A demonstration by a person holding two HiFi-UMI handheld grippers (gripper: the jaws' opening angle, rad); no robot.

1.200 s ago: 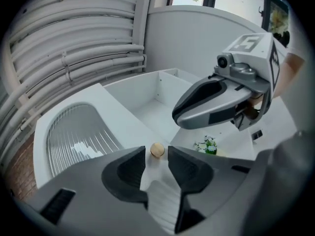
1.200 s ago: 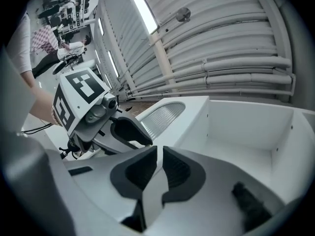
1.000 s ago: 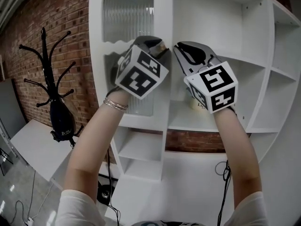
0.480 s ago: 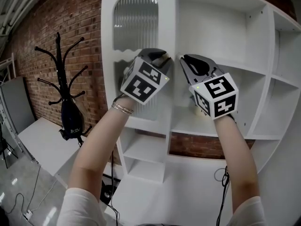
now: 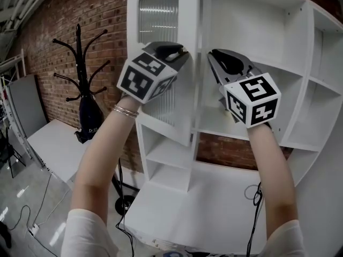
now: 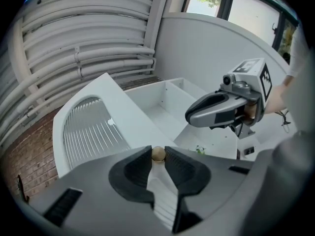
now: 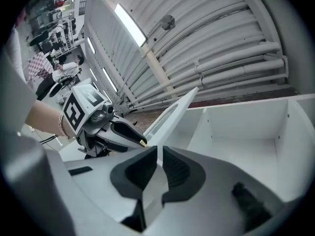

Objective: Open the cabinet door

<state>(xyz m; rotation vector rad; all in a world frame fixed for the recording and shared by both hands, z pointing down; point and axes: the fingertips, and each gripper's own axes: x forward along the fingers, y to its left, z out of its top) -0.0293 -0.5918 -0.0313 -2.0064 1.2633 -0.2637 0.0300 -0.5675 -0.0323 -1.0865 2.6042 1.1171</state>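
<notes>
The white cabinet door [image 5: 185, 98] has an arched ribbed-glass pane [image 5: 158, 12] and stands ajar from the white shelf cabinet [image 5: 257, 33]. My left gripper [image 5: 182, 51] is on the door's front. Its jaws have just been closing, and it [image 6: 158, 157] is now shut on the small wooden knob [image 6: 158, 152]. My right gripper [image 5: 211, 57] sits just right of the door's free edge. In the right gripper view that gripper [image 7: 159, 154] has the thin white door edge [image 7: 170, 117] between its pads and is shut on it.
A black coat stand [image 5: 83, 84] stands at the left against the brick wall [image 5: 64, 20]. Below it is a low white table [image 5: 53, 149]. The cabinet's open shelves [image 5: 316, 90] fill the right side, over a white counter [image 5: 209, 197] with a cable [image 5: 256, 194].
The door has swung further out from the cabinet. Both grippers have moved left with it, and the left gripper's marker cube has rolled.
</notes>
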